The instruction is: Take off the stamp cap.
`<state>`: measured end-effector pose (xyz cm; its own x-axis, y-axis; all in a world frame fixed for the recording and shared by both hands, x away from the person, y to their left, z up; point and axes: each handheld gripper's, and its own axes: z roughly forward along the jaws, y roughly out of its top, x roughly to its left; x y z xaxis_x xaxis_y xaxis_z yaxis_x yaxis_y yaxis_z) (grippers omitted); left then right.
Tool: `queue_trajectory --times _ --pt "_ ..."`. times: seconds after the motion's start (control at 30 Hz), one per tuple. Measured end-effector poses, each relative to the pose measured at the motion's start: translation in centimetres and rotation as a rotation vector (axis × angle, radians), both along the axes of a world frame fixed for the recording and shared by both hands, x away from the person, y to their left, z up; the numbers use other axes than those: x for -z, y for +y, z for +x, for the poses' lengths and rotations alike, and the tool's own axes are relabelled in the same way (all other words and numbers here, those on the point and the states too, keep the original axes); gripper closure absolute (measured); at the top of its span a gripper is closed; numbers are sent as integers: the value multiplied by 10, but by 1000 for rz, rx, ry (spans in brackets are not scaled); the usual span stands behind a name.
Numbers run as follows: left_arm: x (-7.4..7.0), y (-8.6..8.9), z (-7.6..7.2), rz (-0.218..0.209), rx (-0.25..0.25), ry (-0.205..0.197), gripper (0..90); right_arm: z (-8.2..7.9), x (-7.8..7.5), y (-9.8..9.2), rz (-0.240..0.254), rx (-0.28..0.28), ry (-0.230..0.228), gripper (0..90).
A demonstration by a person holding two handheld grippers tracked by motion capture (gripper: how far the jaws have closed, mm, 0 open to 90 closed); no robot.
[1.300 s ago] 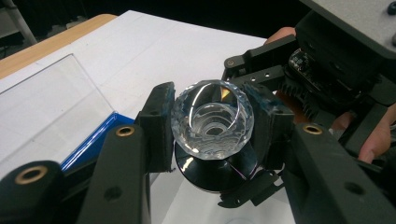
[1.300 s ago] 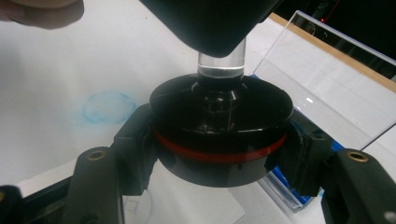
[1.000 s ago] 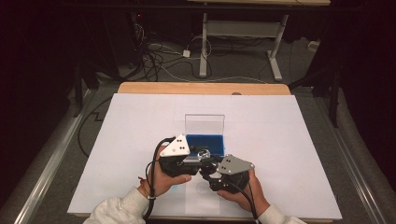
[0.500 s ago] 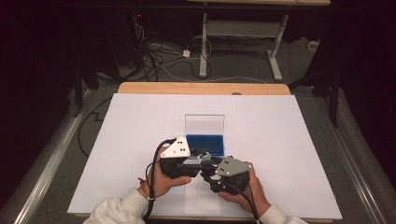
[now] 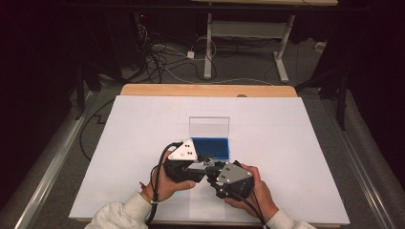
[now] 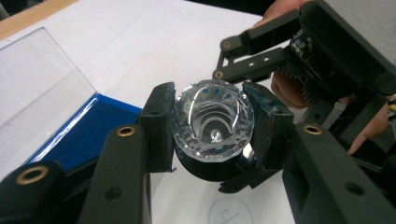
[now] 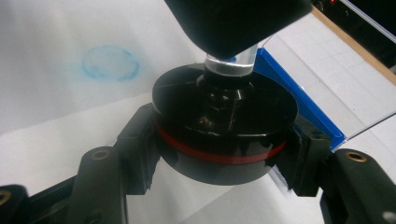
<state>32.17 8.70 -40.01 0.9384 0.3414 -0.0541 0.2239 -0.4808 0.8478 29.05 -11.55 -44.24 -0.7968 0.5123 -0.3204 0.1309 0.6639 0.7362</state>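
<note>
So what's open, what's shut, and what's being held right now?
Box: open, clear lid standing up, blue inside.
Crystal piece: clamped by the left gripper.
Black base: clamped by the right gripper, joined to the crystal piece.
Left gripper: shut on the crystal piece.
Right gripper: shut on the black base.

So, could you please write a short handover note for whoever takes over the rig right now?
Left gripper: shut on the crystal piece, a clear faceted part, one pad on each side of it.
Right gripper: shut on the black base, a round disc with a red ring.
Both hands meet above the white sheet, just in front of the open blue case, whose clear lid stands upright.
Done: both parts are gripped and brought together; the clear stem sits at the hub of the base.
Left: whether they are fully joined cannot be told; check that, then probably set the piece down, perhaps in the case.
</note>
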Motion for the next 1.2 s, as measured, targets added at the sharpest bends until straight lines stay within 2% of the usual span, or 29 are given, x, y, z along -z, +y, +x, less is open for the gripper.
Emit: queue_trajectory --times 0.1,0.37,0.6,0.8,0.9,1.2 --pt "0 0 0 3 4 -1 552 -1 0 0 -19 0 -13 388" --pt "0 1 1 -7 17 5 553 -1 -1 0 -15 -7 -13 387" --pt "0 1 3 -25 24 10 554 -1 -2 -1 3 -11 4 387" --pt "1 -1 1 -12 26 -4 554 -1 -1 -1 -8 -16 17 387" --pt "1 -1 1 -11 28 2 554 0 -2 -2 -25 -26 15 387" --pt "3 -2 3 -11 38 16 553 2 -1 -3 -28 -40 28 386"
